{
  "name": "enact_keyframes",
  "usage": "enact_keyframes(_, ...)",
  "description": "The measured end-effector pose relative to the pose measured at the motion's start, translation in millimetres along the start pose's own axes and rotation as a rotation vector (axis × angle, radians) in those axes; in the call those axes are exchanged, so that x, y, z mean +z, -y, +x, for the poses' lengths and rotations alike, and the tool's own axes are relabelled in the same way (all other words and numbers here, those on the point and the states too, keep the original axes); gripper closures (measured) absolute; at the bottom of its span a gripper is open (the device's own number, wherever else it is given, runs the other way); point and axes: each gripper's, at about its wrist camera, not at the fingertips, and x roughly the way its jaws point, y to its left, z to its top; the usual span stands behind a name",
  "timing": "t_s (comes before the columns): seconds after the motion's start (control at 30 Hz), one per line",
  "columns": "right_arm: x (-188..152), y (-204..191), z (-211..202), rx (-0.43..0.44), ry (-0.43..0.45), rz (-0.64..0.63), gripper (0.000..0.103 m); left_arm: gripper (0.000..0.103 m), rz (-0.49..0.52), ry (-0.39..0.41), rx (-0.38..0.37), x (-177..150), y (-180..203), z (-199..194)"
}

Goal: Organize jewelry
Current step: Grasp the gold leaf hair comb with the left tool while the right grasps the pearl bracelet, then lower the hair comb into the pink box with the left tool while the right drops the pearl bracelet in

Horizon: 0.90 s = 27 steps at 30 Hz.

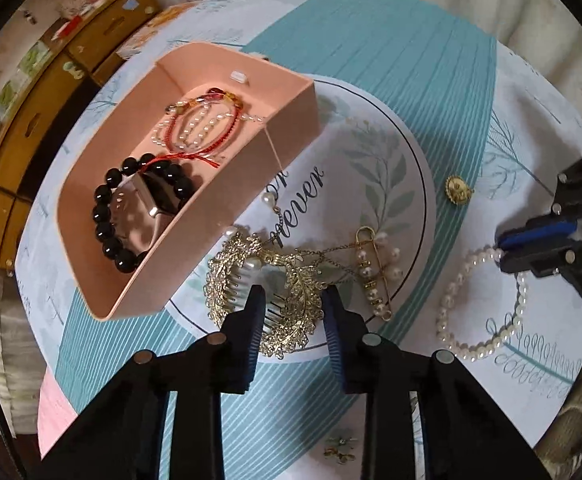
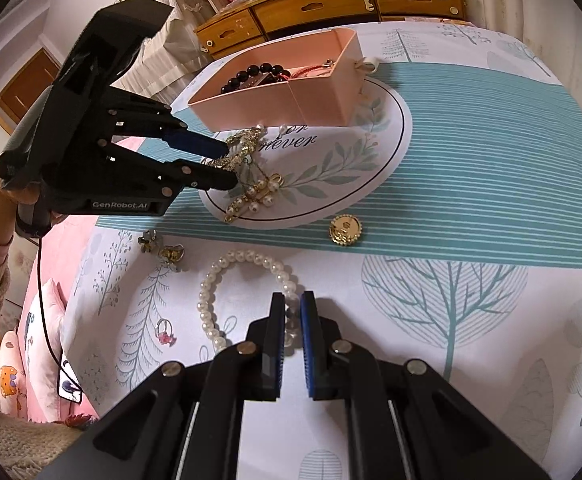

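A pink box holds a black bead bracelet, a red cord bracelet and small pearls. My left gripper is open, its fingers either side of a gold leaf hair comb on the cloth. A pearl safety-pin brooch lies beside it. My right gripper is shut on a pearl bracelet lying on the cloth; it also shows in the left wrist view. A gold round brooch lies apart.
Two small flower earrings and a pink ring lie at the left on the cloth. A wooden drawer cabinet stands behind the table. Pink bedding lies at the left table edge.
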Motion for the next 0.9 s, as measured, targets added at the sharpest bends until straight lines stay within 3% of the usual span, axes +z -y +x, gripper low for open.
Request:
enact_keyframes(0.3,1,-6,-9,-0.022,0.009,0.011,0.096,0.076,-0.255,0.043,-0.034,-21,-28,-25)
enact_keyframes(0.5,11,-17,-31,-0.004,0.066,0.019,0.096,0.076,-0.336,0.123,-0.061,-43,-33,-57)
enact_keyframes(0.73,49,-33,-61,-0.012,0.148,0.007,0.096,0.076,-0.383,0.196,-0.022,-47,-41,-96)
enact_keyframes(0.9,95,-46,-87,-0.045,0.252,-0.006,0.096,0.076,-0.436,0.256,0.018,-36,-54,-116)
